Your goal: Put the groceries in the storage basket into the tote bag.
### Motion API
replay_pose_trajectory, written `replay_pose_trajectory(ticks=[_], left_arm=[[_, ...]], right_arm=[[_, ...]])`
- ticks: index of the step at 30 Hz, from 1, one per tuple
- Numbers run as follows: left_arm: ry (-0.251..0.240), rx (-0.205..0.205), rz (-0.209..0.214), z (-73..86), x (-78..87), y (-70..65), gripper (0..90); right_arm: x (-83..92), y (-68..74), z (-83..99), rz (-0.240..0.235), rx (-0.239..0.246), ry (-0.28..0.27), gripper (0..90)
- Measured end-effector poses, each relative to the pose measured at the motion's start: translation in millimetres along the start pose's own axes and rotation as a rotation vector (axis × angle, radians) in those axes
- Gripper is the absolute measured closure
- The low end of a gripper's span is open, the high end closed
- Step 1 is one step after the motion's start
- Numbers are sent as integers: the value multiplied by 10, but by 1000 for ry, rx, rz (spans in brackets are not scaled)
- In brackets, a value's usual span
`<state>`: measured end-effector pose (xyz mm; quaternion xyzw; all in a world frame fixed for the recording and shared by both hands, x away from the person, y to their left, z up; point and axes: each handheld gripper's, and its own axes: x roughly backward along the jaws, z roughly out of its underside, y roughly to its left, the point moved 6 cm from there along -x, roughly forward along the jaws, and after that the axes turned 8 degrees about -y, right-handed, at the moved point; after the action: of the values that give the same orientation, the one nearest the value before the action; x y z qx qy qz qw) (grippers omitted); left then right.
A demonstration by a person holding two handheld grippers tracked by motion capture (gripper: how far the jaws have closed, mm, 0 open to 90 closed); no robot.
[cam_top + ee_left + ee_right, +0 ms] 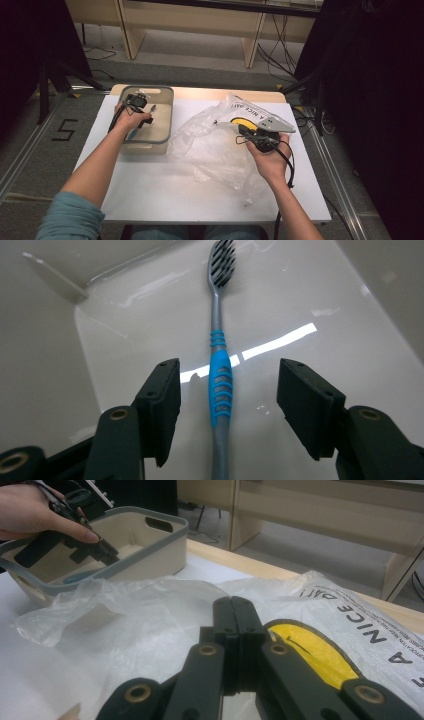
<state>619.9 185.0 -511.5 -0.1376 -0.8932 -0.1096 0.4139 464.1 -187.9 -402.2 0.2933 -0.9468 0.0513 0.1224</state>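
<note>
Blue-grey toothbrush (pixel 220 385): flat on bin (pixel 165 131) floor, between L gripper (pixel 227 405) jaws, apart, not touching. Long axis runs fwd along the jaws, bristles far end. R gripper (pixel 235 630) together on bag (pixel 165 610), well off.

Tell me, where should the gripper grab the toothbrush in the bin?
Probably the blue ribbed grip of the toothbrush. It lies flat on the bin floor, so come straight down from above, one jaw on each side. The left gripper already straddles it, jaws not touching.
</note>
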Motion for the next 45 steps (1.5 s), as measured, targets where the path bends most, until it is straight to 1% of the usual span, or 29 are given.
replay_pose_trajectory(ticks=[5, 7, 11, 13, 17, 20, 28, 36, 41, 44, 45], left_arm=[[12, 13, 11, 39, -28, -1, 450], [8, 26, 16, 45, -35, 2, 458], [9, 37, 22, 47, -33, 6, 481], [11, 65, 25, 52, -34, 9, 496], [13, 86, 34, 56, -36, 13, 509], [14, 110, 48, 61, -37, 15, 534], [22, 129, 45, 63, -30, 16, 574], [36, 142, 44, 60, -20, -9, 638], [45, 160, 49, 61, -12, -10, 681], [54, 158, 47, 65, -6, -2, 711], [57, 147, 40, 69, -5, 6, 729]], right_arm=[[1, -1, 1, 0, 0, 0, 900], [1, 0, 2, 0, 0, 1, 900], [-2, 1, 3, -2, 2, 0, 900], [-2, 1, 3, -3, 1, 1, 900], [-5, 1, 5, -3, 2, 2, 900], [-5, 1, 8, -4, 2, 3, 900], [-4, 5, 4, -1, 10, 3, 900], [2, 5, 0, 0, 9, 1, 900], [-1, 10, 1, -2, 9, 1, 900], [-1, 12, 0, -3, 8, 1, 900], [-1, 12, 0, -3, 9, 1, 900]])
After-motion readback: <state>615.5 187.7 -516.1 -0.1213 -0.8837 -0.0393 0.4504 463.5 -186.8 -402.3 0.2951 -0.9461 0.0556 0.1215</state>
